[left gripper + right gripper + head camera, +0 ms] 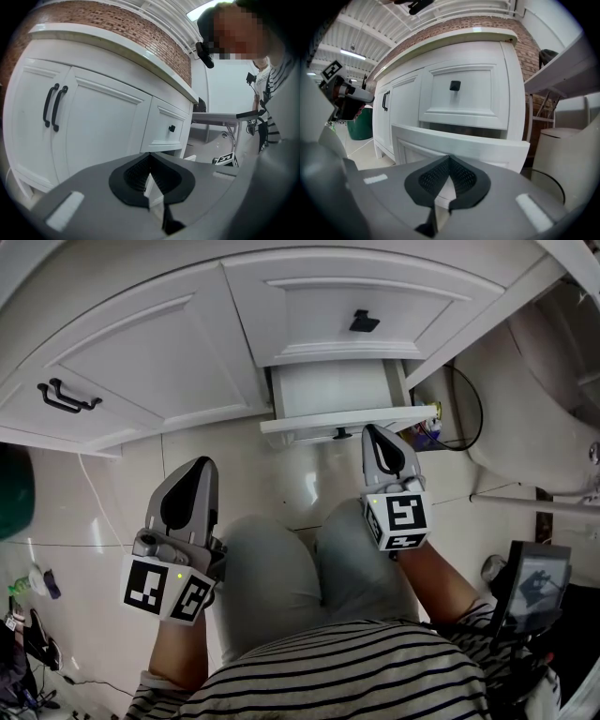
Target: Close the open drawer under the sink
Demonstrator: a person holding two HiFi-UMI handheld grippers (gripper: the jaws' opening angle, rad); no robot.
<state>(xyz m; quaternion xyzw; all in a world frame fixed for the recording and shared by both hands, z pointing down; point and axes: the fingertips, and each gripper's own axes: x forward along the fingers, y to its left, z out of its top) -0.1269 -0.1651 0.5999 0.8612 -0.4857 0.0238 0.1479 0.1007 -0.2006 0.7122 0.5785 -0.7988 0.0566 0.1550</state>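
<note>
Drawer of white wood (337, 390) stands open just ahead of the right claw (371, 432), perhaps touching it. The left claw (199, 465) hangs well aside. Both claws are pressed together and empty.

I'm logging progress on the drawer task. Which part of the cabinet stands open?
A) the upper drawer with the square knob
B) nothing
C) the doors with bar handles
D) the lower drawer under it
D: the lower drawer juts out beneath the shut upper drawer, with the right gripper close to its front.
</note>
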